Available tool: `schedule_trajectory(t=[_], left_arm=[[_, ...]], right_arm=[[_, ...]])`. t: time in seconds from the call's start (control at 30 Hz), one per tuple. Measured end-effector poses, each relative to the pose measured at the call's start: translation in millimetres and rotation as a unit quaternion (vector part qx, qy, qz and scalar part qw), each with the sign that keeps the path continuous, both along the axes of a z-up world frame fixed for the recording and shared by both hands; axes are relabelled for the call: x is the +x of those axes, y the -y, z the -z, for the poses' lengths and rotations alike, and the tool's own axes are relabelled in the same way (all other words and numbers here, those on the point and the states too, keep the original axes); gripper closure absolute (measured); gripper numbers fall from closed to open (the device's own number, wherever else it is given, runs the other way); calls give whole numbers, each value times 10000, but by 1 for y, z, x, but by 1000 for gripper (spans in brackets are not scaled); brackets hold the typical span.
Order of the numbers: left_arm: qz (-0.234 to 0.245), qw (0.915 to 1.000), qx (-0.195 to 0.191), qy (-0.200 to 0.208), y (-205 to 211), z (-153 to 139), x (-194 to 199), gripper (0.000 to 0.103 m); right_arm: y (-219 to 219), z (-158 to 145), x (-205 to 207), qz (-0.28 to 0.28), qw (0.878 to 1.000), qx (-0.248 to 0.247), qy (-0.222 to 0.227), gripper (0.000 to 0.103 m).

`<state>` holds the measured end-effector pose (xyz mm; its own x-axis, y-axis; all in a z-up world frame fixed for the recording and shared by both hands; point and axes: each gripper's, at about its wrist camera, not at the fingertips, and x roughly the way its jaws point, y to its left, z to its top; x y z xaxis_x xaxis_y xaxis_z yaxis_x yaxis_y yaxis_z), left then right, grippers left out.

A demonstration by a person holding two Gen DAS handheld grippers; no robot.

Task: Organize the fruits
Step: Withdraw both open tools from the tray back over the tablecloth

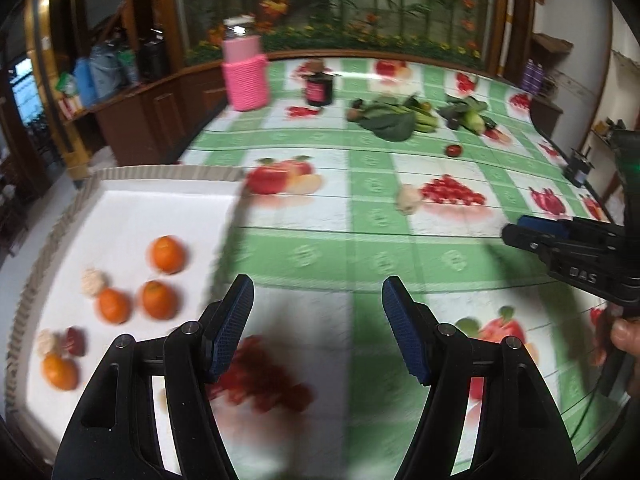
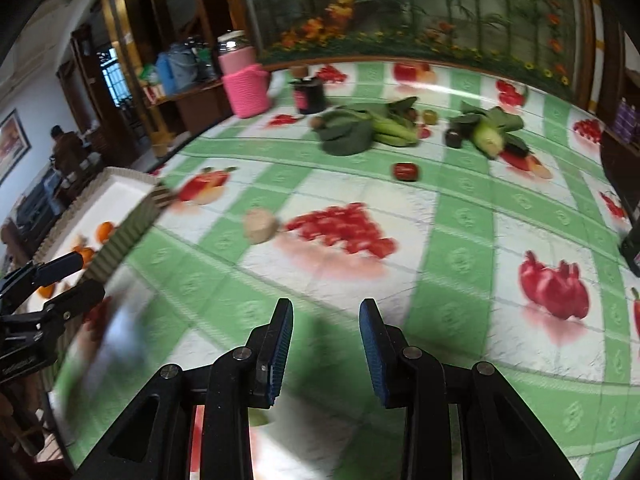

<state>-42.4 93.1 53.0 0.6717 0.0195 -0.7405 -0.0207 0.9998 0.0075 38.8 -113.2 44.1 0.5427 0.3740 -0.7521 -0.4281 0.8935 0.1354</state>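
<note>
A white tray [image 1: 132, 208] with a ribbed rim sits at the table's left. It holds several oranges [image 1: 167, 254], pale bumpy fruits [image 1: 94, 282] and a dark red fruit [image 1: 75, 341]. My left gripper [image 1: 318, 326] is open and empty, just right of the tray. My right gripper [image 2: 326, 346] is open and empty above the cloth; it also shows in the left wrist view [image 1: 520, 236]. A pale fruit [image 2: 261, 226] and a small red fruit [image 2: 406, 171] lie loose on the table ahead.
Leafy greens [image 2: 360, 128] and a second heap with corn [image 2: 490, 136] lie further back. A pink-sleeved jar [image 2: 244, 80] and a dark jar [image 2: 309, 96] stand at the back left. The cloth has printed fruit pictures. The tray shows in the right wrist view [image 2: 120, 188].
</note>
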Motion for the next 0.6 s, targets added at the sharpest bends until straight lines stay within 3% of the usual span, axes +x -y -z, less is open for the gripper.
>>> schedule_trajectory(t=[0.23, 0.6], left_arm=[[144, 9993, -150, -309, 22, 14, 40, 36], [127, 9988, -180, -442, 39, 20, 89, 36]], right_arm=[[27, 0, 54, 431, 9990, 94, -86, 68], [7, 11, 145, 612, 9980, -134, -122, 66]])
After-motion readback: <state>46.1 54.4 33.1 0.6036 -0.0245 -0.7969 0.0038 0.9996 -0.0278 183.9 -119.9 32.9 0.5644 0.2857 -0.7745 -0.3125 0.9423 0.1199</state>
